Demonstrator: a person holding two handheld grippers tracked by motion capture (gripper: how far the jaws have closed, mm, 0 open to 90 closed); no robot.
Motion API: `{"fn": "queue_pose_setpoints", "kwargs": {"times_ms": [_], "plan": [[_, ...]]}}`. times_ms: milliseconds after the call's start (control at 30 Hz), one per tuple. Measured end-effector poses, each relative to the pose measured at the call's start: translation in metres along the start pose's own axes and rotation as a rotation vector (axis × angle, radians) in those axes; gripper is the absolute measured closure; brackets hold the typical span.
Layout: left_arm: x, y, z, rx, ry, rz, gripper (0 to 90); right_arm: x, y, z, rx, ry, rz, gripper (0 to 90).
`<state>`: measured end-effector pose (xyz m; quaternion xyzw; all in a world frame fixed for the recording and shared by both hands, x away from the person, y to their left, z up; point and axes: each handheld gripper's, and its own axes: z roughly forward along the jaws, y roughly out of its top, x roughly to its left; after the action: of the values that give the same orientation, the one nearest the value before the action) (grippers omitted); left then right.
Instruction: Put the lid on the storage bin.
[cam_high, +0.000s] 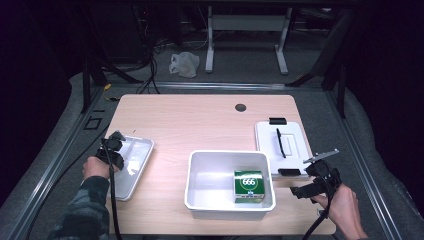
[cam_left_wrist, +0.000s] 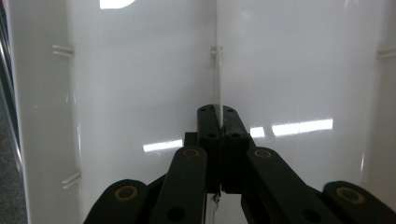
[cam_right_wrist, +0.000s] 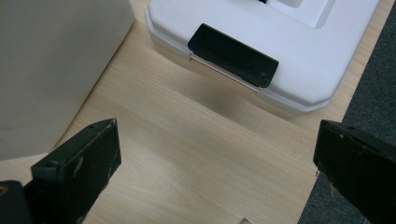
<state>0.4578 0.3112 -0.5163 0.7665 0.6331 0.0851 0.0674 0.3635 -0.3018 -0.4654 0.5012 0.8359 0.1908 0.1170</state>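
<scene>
White tray (cam_high: 131, 167), thin divider pinched in left gripper (cam_left_wrist: 217, 122)

1. A light wooden table (cam_high: 200, 125) carries everything; a round hole (cam_high: 240, 107) sits near its far edge.
2. A shallow white tray (cam_high: 142, 150) lies at the left edge.
3. A white bin (cam_high: 200, 197) stands at the near edge.
4. A white lid (cam_high: 292, 137) lies by the right edge.

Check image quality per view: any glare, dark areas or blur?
High view: surroundings nearly black, table lit, glare inside the white bin and on the tray. Left gripper view: bright light streaks on the tray's glossy white surface, washed out. Right gripper view: evenly lit, jaws slightly soft, lid latch sharp.
</scene>
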Motion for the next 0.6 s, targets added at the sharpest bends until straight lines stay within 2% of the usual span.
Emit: {"fn": "queue_pose_setpoints", "kwargs": {"times_ms": [200,233,267,333,533,600], "plan": [[-0.009,0.001,-0.018,-0.042,-0.021,0.093,89.1,-0.003,-0.002,0.001,0.01,0.002,0.007,0.4],[-0.015,0.001,-0.023,-0.051,-0.028,0.136,89.1,-0.003,-0.002,0.002,0.01,-0.001,0.009,0.4],[-0.015,0.001,-0.023,-0.051,-0.028,0.136,89.1,-0.003,-0.002,0.002,0.01,-0.001,0.009,0.4],[-0.02,0.001,-0.028,-0.061,-0.05,0.178,89.1,-0.004,-0.002,0.002,0.01,0.0,0.01,0.4],[-0.03,0.005,-0.051,-0.084,-0.067,0.278,89.1,-0.004,-0.002,0.002,0.011,0.019,0.014,0.4],[-0.033,0.007,-0.061,-0.106,-0.089,0.331,89.1,-0.005,-0.002,0.002,0.013,0.021,0.015,0.4]]}}
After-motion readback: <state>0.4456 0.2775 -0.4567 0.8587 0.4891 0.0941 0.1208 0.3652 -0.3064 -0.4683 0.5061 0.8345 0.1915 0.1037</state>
